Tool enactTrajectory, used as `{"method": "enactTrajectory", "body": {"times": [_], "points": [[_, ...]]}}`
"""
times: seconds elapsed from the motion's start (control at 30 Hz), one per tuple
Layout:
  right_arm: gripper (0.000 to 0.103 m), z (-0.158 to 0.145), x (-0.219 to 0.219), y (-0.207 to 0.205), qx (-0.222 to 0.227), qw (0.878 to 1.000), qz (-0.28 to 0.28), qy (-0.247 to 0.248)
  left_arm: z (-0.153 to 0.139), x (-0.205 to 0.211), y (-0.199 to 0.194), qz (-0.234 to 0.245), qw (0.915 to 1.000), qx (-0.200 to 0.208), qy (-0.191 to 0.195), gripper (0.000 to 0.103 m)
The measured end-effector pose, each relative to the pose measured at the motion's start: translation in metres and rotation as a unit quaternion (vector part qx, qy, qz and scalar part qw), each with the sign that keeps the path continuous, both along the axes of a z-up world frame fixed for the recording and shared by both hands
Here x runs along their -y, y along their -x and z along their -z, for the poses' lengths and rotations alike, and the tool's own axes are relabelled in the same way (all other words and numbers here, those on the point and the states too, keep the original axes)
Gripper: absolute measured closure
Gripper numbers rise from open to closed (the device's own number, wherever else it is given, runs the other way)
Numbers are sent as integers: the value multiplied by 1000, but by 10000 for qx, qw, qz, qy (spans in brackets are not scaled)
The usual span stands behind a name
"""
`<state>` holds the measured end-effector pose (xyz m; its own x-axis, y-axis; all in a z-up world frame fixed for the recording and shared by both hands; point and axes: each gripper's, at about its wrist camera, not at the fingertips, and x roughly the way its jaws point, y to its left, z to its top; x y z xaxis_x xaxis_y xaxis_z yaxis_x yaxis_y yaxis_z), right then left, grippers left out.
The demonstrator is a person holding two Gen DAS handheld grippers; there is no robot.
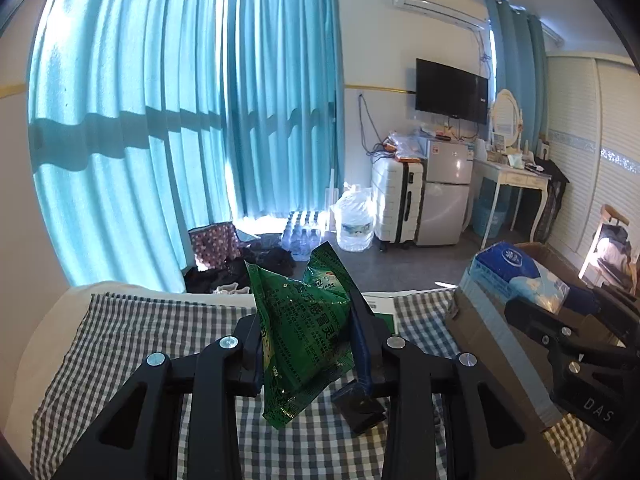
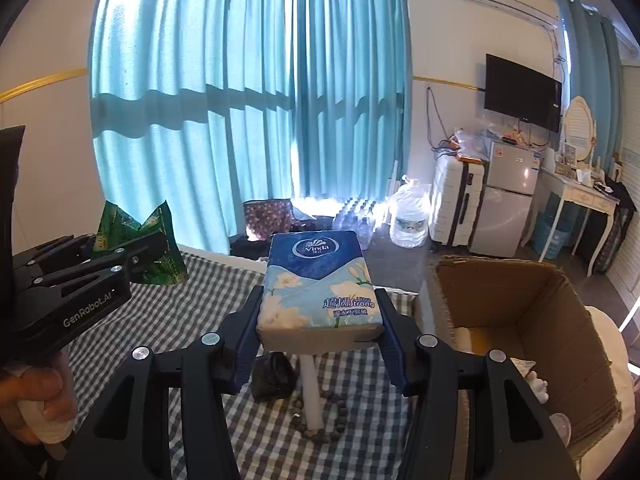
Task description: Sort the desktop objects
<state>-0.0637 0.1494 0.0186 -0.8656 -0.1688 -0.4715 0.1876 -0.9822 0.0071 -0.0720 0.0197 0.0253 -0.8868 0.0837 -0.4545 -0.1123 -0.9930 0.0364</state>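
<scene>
My left gripper is shut on a crumpled green foil packet, held up above the checked tablecloth. In the right wrist view the same left gripper shows at the left with the green packet sticking out of it. My right gripper is shut on a blue Vinda tissue pack, gripped by its two long sides and lifted off the table. From the left wrist view the tissue pack hangs by the open cardboard box, in my right gripper.
An open cardboard box stands at the table's right. Under the tissue pack lie a small black item, a white stick and a bead bracelet. A hand holds the left gripper's handle. Curtains, fridge and suitcase stand beyond.
</scene>
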Motion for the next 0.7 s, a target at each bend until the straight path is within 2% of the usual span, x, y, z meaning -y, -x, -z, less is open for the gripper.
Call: {"method": "enactTrajectory", "body": {"times": [0.27,0.5,0.7], "points": [[51,-20,-23,-14,-182,9995,260,50,-15,-29,-6,129,9999,-73,83,69],[51,-37,-49,-25,-280,9985,446,172,-27,-42,-13,135,9998,-49,-116,69],[51,-50,-65,-33,-347,9978,559,77,-39,-59,-20,147,9998,-74,-111,69]]}}
